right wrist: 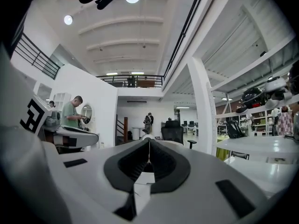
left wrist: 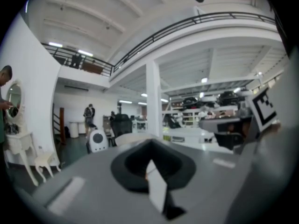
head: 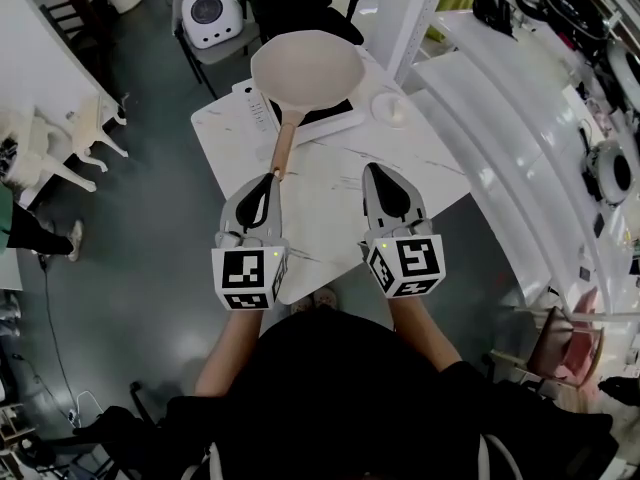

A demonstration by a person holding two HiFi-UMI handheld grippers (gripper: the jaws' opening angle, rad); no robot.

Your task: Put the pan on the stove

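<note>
**Claws both shut and empty; pan seated on stove**

Found left claw [head: 272, 176] closed to its tip, with nothing between the jaws in its own view. Placed at the near end of the handle [head: 284, 140], touching or just short of it; cannot settle which from above. No grip on the wood evident.

Found right claw [head: 371, 167] likewise closed and empty. Held over bare table [head: 330, 213] on the person's side of the stove [head: 350, 120], well clear of it and right of the handle line. Judged idle, with no call for a second grip on a one-handled load.

Located pan [head: 307, 68] on top of the stove, covering most of the black plate. Appears level and resting, not carried. Handle runs off the stove's near edge toward the person, judged pointed that way for easy reach by the left claw.

Noted small dish [head: 390, 108] just right of the stove, apart from the pan.

Rated task as good as done. Recommend checking the pan for centring on the stove, then drawing the left claw straight back to avoid nudging the handle.
</note>
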